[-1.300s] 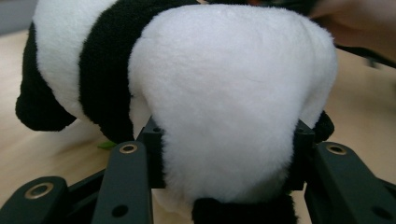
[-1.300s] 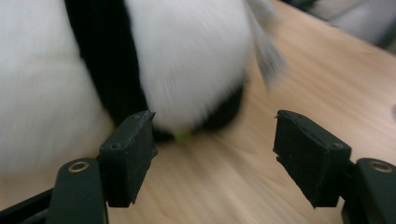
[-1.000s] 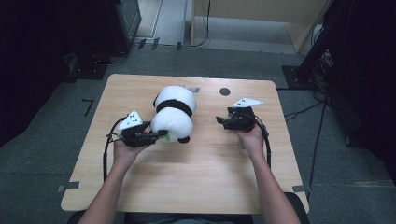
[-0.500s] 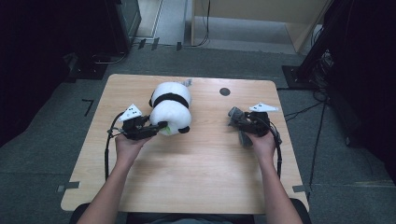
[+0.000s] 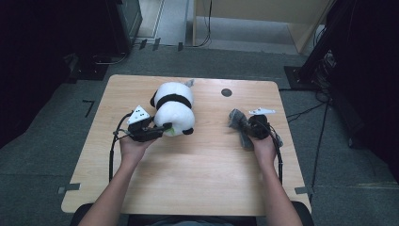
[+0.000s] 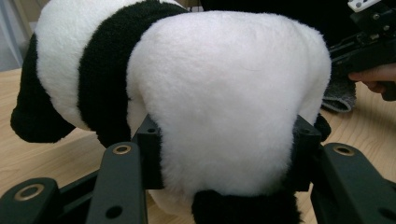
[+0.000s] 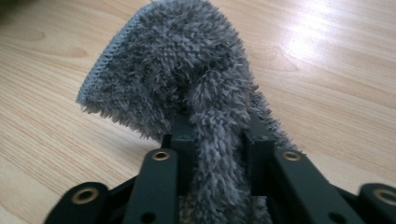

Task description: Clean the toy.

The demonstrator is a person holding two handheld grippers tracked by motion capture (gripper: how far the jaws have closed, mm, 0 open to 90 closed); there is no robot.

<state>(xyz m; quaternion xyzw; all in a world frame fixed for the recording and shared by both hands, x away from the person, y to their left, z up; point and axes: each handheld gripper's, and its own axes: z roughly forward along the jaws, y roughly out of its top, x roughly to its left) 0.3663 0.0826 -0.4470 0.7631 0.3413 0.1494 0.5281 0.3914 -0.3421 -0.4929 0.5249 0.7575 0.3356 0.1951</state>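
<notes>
Dark walls, black equipment racks and loose cables on grey flooring ring your pale wooden bench (image 5: 188,188), its top bare but for a small dark disc (image 5: 226,92) near the far edge. At the bench's left-centre lies the plush panda (image 5: 173,109), and your left tongs (image 5: 162,128) are clamped on its white rump, the fur bulging between both jaws in the left gripper view. That soft stuffing is the risk: a grip on pile alone may slide off if you lift or twist, and the toy could roll toward the far edge. At the right, your right tongs (image 5: 244,123) pinch a grey fluffy cloth (image 7: 187,79), jaws close on a narrow fold; most of it hangs loose and may drag or slip free.
</notes>
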